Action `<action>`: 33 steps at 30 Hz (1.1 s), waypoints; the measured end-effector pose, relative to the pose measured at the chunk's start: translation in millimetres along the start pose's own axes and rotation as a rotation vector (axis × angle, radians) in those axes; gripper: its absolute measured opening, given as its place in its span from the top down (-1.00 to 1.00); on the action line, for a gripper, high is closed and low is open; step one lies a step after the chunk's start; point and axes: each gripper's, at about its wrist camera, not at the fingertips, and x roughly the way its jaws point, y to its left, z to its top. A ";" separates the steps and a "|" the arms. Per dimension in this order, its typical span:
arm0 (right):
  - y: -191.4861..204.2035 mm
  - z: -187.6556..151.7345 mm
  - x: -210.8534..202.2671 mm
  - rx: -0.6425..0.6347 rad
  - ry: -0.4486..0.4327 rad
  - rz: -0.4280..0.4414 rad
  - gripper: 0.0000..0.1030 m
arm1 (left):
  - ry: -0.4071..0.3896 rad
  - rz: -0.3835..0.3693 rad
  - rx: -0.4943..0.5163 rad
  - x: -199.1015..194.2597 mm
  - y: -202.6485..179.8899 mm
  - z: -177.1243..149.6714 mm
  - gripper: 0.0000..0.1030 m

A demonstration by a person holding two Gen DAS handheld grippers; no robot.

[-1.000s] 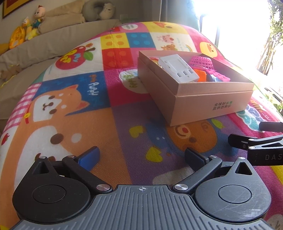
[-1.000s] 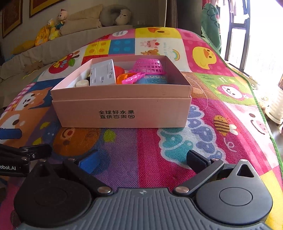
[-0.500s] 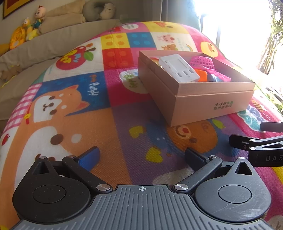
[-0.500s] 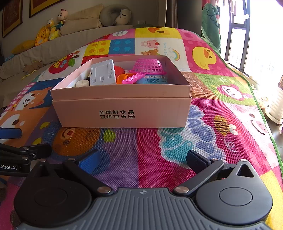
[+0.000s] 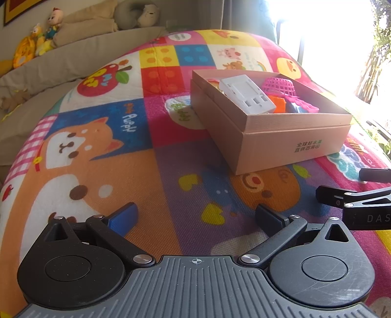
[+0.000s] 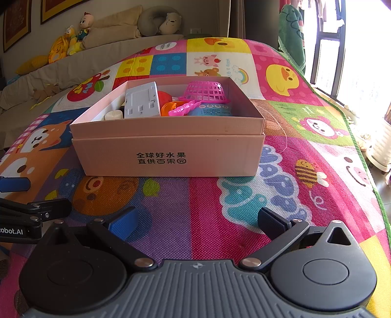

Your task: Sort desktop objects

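A pink cardboard box point(image 6: 168, 154) point(image 5: 288, 137) sits on the cartoon play mat point(image 6: 305, 151). Inside lie a white power strip point(image 6: 141, 100) point(image 5: 246, 94), a pink mesh basket point(image 6: 206, 91) point(image 5: 279, 86), an orange piece point(image 6: 168, 107), a pink clip point(image 6: 185, 108), a blue packet point(image 6: 215, 110) and a small cream cylinder point(image 6: 113, 114). My right gripper point(image 6: 195, 220) is open and empty, low over the mat in front of the box. My left gripper point(image 5: 195, 215) is open and empty too, to the box's left front. Each gripper shows at the other view's edge.
A beige sofa point(image 5: 73, 58) with plush toys point(image 6: 70, 39) and a neck pillow point(image 6: 158, 20) runs behind the mat. A bright window point(image 6: 342, 49) and a green cloth point(image 6: 292, 39) stand at the right. The mat's green edge point(image 6: 361, 151) drops off to the floor.
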 end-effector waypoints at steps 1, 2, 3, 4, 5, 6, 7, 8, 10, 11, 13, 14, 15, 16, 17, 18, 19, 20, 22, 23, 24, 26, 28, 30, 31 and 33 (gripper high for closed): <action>0.0 0.0 0.0 0.000 0.000 0.000 -1.00 | 0.000 0.001 0.000 0.1 -0.1 0.1 -1.00; 0.0 0.1 0.2 -0.001 -0.001 0.000 -1.00 | 0.000 0.000 0.000 -0.2 0.1 -0.2 -1.00; 0.0 0.3 0.1 0.000 0.000 0.001 -1.00 | 0.000 0.001 0.000 0.3 0.6 0.1 -1.00; 0.4 0.0 0.0 0.000 0.000 0.000 -1.00 | 0.000 0.000 0.000 -0.5 0.3 -0.3 -1.00; 0.3 -0.2 0.1 0.000 0.000 -0.001 -1.00 | 0.000 0.001 0.001 -0.7 0.3 -0.4 -1.00; -0.1 -0.7 -0.6 0.000 0.000 0.000 -1.00 | 0.000 0.000 0.000 -0.3 0.5 0.2 -1.00; -0.4 -0.3 -1.2 0.000 0.000 -0.001 -1.00 | 0.000 0.000 -0.001 -0.2 0.3 0.2 -1.00; -0.2 0.6 0.0 -0.001 0.001 -0.001 -1.00 | 0.000 -0.001 -0.001 0.4 0.9 0.7 -1.00; -0.4 0.4 -0.4 0.000 0.001 0.000 -1.00 | 0.000 -0.001 -0.001 0.0 0.7 0.3 -1.00; 0.0 -0.1 -0.3 -0.001 0.000 -0.001 -1.00 | -0.001 -0.001 -0.001 0.4 1.0 0.7 -1.00; -0.4 0.9 -0.1 0.000 0.001 0.000 -1.00 | 0.000 0.000 -0.001 0.1 0.3 0.3 -1.00; 0.1 0.2 0.2 -0.001 0.001 0.000 -1.00 | 0.000 0.000 0.000 0.0 0.3 0.1 -1.00; 0.2 0.0 0.2 -0.001 0.000 0.000 -1.00 | 0.000 0.000 -0.001 0.1 0.5 0.3 -1.00; 0.3 0.1 0.3 0.000 0.000 0.000 -1.00 | 0.000 0.000 -0.001 0.1 0.4 0.3 -1.00; 0.2 0.4 0.3 -0.001 0.000 0.000 -1.00 | 0.000 0.000 0.000 0.1 0.3 0.2 -1.00; 0.3 0.3 0.5 -0.001 0.001 0.000 -1.00 | 0.000 0.000 -0.002 0.1 0.3 0.4 -1.00; 0.5 0.2 0.6 -0.001 0.001 -0.001 -1.00 | 0.000 0.001 0.000 -0.1 0.1 0.1 -1.00; 0.2 0.2 0.2 0.000 0.000 0.000 -1.00 | 0.000 0.002 0.000 0.1 0.3 0.3 -1.00; 0.5 0.3 0.5 -0.001 0.001 0.000 -1.00 | 0.000 0.001 0.000 0.1 0.6 0.3 -1.00; -0.1 0.7 0.0 -0.001 0.001 0.000 -1.00 | 0.000 0.000 0.000 -0.1 0.4 0.1 -1.00; 0.5 0.1 0.3 0.000 0.000 0.000 -1.00 | 0.000 0.000 0.000 0.4 1.1 0.5 -1.00; 0.3 0.4 0.3 -0.001 0.001 0.000 -1.00 | 0.000 -0.001 -0.001 -0.3 0.3 0.1 -1.00; 0.6 0.0 0.2 0.000 0.001 0.000 -1.00 | 0.000 -0.001 0.000 -0.7 0.2 -0.2 -1.00; 0.2 0.4 -0.1 0.000 0.001 0.000 -1.00 | -0.001 -0.002 -0.001 0.1 1.1 0.7 -1.00; -0.1 0.8 -0.1 0.000 0.000 0.000 -1.00 | -0.001 -0.003 -0.003 0.0 0.8 0.5 -1.00; 0.4 0.0 0.2 -0.001 0.001 0.000 -1.00 | -0.002 -0.004 -0.003 1.0 1.6 1.3 -1.00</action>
